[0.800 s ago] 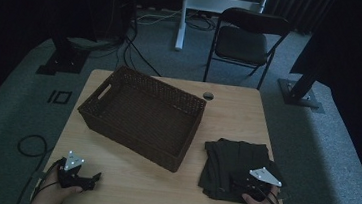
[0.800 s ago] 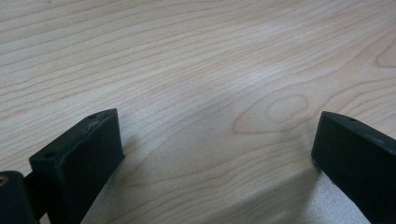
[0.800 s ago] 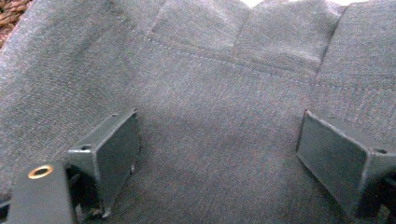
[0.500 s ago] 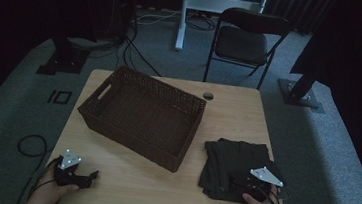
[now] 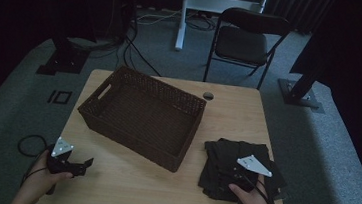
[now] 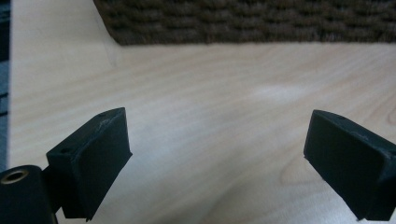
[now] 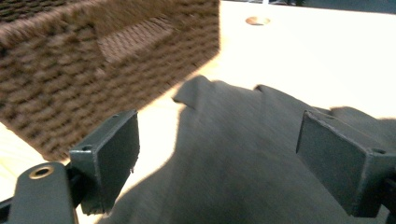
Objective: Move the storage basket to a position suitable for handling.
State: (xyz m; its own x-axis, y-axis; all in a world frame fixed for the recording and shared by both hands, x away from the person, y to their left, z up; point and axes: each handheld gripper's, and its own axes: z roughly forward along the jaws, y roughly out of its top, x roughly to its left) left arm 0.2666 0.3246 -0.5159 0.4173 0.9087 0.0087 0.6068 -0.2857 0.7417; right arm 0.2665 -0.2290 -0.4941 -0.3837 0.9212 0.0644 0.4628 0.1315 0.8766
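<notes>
The left gripper (image 5: 80, 166), jaws spread with nothing between, has been shifted slightly toward the lower left since the earlier frame. The right gripper (image 5: 235, 173), jaws likewise released, is held unchanged over the dark cloth (image 5: 229, 154) at lower right, beside the wicker basket (image 5: 116, 126).

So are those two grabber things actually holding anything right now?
Nothing is held. The left gripper stands open over bare table; the right gripper is open above the dark cloth, not pinching it.
</notes>
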